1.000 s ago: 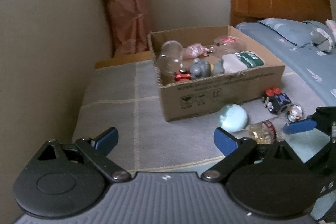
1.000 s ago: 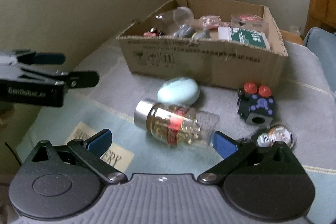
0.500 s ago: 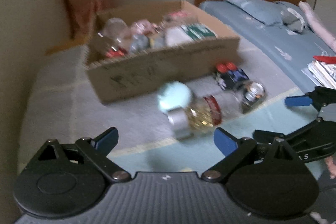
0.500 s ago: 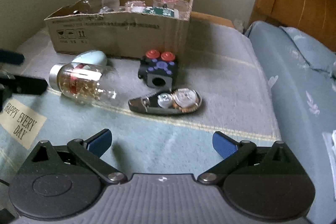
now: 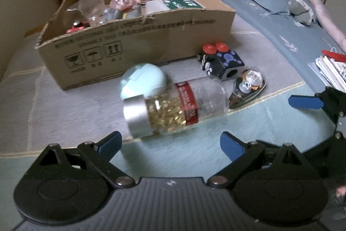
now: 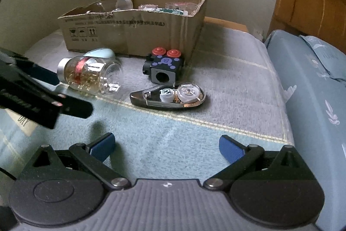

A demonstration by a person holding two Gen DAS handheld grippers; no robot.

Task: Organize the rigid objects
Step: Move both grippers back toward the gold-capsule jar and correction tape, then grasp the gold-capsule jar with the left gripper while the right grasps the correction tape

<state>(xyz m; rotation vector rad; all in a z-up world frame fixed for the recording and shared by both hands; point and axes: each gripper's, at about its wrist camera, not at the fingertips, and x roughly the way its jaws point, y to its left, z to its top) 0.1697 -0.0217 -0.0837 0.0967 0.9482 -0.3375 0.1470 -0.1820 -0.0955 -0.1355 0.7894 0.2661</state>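
Since half a second ago the left gripper [image 5: 169, 142] has moved closer to the capsule bottle [image 5: 175, 105], which now fills the centre of the left wrist frame, just above and between the blue fingertips [image 5: 110, 143]; the jaws stand wide apart and hold nothing, and the bottle's silver cap points toward the lower left. Behind the bottle and touching it lies a pale blue egg-shaped case [image 5: 143, 81], and to its right sit a black fidget cube [image 5: 221, 63] with red buttons and a correction tape dispenser [image 5: 247, 86]. The cardboard box [image 5: 138, 40], already holding other items, occupies the upper left of that frame. The right gripper [image 6: 166, 145] has also drawn nearer the objects: the correction tape dispenser [image 6: 167, 95] now lies in the middle of its frame, above the gap between its spread, empty jaws, with the cube [image 6: 164, 67] just behind it and the bottle [image 6: 88, 75] at centre left.
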